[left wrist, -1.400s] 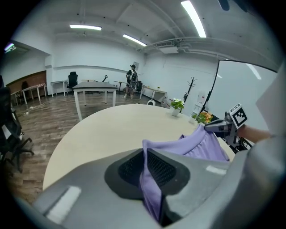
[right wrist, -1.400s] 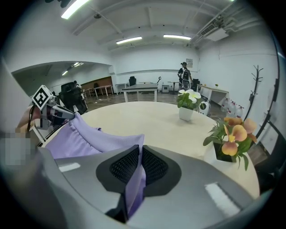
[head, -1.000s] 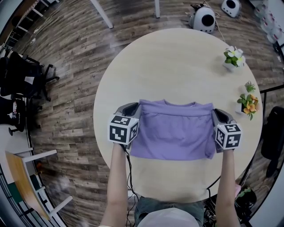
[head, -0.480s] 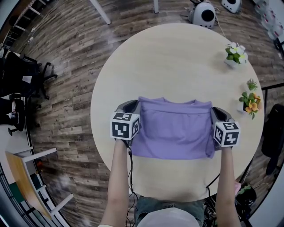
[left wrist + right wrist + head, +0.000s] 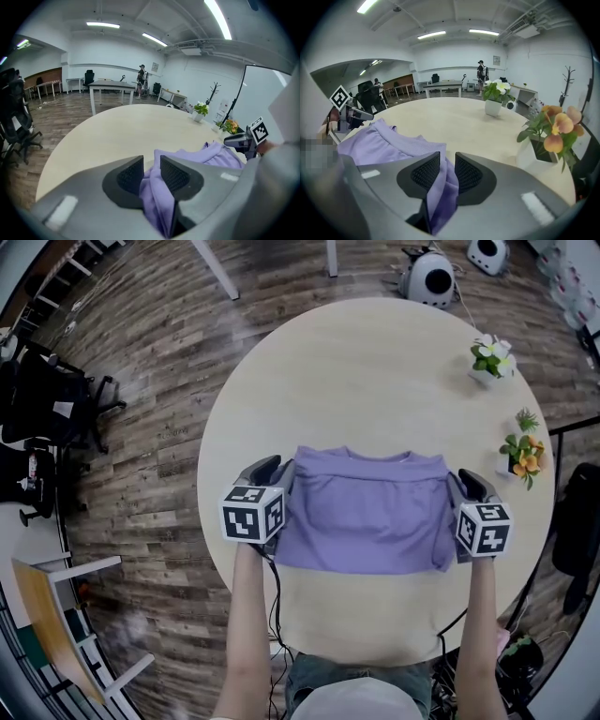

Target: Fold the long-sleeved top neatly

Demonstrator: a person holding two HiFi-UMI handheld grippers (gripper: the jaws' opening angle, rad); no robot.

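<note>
**Operator:** State the position of the top (image 5: 370,512).

**Technician:** It lies flat on the round table (image 5: 375,362), already folded to a wide rectangle. The collar edge faces away from the person and the lower edge faces toward them. Its long axis runs side to side, from one claw to the other.

**Operator:** State the condition of each claw.

**Technician:** The left gripper (image 5: 151,173) is pinching a bunched fold of cloth at the left edge, near the collar end. The right gripper (image 5: 447,171) has just been opening. Cloth from the right edge hangs between its jaws, but the pads appear to have slackened off it.

**Operator:** Which relation governs the next move?

**Technician:** The top lies inward of both claws, to the right of the left one and to the left of the right one. Each claw is nearest its own short edge. A further fold would probably carry one short edge across the long axis toward the other. Only the left side looks secured for that.
</note>
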